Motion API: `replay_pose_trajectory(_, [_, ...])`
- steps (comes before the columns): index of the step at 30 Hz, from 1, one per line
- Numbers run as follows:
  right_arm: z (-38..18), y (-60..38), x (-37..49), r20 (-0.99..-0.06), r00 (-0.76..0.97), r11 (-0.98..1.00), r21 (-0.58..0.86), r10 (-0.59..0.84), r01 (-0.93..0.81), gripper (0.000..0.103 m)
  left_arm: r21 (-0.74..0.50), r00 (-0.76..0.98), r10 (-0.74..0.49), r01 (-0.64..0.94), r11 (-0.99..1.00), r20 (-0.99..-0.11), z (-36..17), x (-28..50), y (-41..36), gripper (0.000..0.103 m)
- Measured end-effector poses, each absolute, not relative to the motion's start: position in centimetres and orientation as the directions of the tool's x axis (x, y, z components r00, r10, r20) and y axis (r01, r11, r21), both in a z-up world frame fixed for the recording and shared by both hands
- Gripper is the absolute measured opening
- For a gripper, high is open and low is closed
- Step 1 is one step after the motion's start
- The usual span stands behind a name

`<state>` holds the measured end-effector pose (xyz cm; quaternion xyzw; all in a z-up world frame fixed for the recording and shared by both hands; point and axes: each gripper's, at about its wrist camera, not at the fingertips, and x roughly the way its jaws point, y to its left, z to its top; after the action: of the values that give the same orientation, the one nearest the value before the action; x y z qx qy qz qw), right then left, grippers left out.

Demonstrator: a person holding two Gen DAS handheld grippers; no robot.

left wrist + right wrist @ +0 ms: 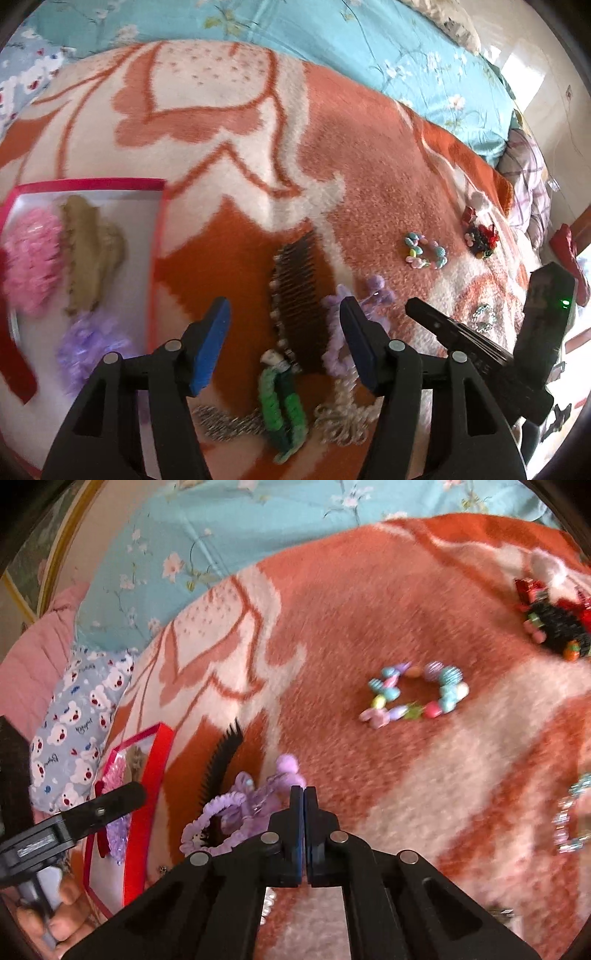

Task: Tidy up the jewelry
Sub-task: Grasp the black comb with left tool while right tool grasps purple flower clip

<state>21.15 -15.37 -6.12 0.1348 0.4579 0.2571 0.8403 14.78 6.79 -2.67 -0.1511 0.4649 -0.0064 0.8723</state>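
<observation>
In the left wrist view, the left gripper (284,343) is seen with its blue-padded jaws standing well apart and nothing pressed between them. Below the gap, on the orange and white blanket (369,177) of the bed, a dark comb (301,295) is laid, with a green knitted band (282,402) nearer the camera and a lilac scrunchie (338,354) just beside the right-hand pad. At the left, a red-rimmed tray (159,236) is set on the blanket; a pink scrunchie (31,262), a tan claw clip (92,254) and a pale purple scrunchie (88,347) are held in it. Further off, a pastel bead bracelet (424,251) is laid well apart. The right gripper (417,308) is seen at the right edge.

In the right wrist view, the right gripper (303,794) is shown with its jaws pressed together, pad against pad; whether a strand is pinched cannot be told. The lilac scrunchie (218,823) is found just left of the tips, the pastel bead bracelet (417,696) well beyond them.
</observation>
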Motion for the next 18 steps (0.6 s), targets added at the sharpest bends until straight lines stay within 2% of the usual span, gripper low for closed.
replay_pose_trajectory(2, [-6.2, -16.2, 21.5, -0.689, 0.422, 0.808, 0.513, 0.589, -0.291, 0.007, -0.263, 0.546, -0.155, -0.124, 0.957, -0.823, -3.5, 16.0, 6.0, 0.062])
replay_pose_trajectory(6, [-6.4, -16.7, 21.7, -0.677, 0.409, 0.790, 0.548, 0.613, -0.277, 0.014, -0.188, 0.498, -0.086, -0.159, 0.969, -0.863, -5.5, 18.1, 5.0, 0.062])
replay_pose_trajectory(8, [-6.5, -16.4, 21.7, -0.677, 0.398, 0.785, 0.553, 0.619, -0.280, 0.022, -0.186, 0.477, -0.083, -0.172, 0.967, -0.875, -6.4, 18.6, 5.2, 0.054])
replay_pose_trajectory(9, [-6.5, -16.2, 21.7, -0.675, 0.395, 0.781, 0.556, 0.623, -0.284, 0.027, -0.197, 0.470, -0.094, -0.176, 0.964, -0.877, -6.7, 18.7, 5.5, 0.045])
replay_pose_trajectory(14, [-6.5, -13.8, 22.0, -0.691, 0.380, 0.788, 0.523, 0.615, -0.324, 0.030, -0.230, 0.485, -0.113, -0.189, 0.955, -0.867, -6.6, 18.1, 6.6, 0.042])
replay_pose_trajectory(16, [-7.1, -12.3, 22.4, -0.718, 0.354, 0.798, 0.500, 0.600, -0.337, 0.038, -0.244, 0.481, -0.128, -0.189, 0.951, -0.867, -6.5, 18.2, 6.9, 0.042])
replay_pose_trajectory(18, [-7.5, -11.2, 22.6, -0.733, 0.354, 0.809, 0.469, 0.580, -0.355, 0.039, -0.251, 0.478, -0.135, -0.189, 0.949, -0.868, -6.6, 18.2, 7.0, 0.042])
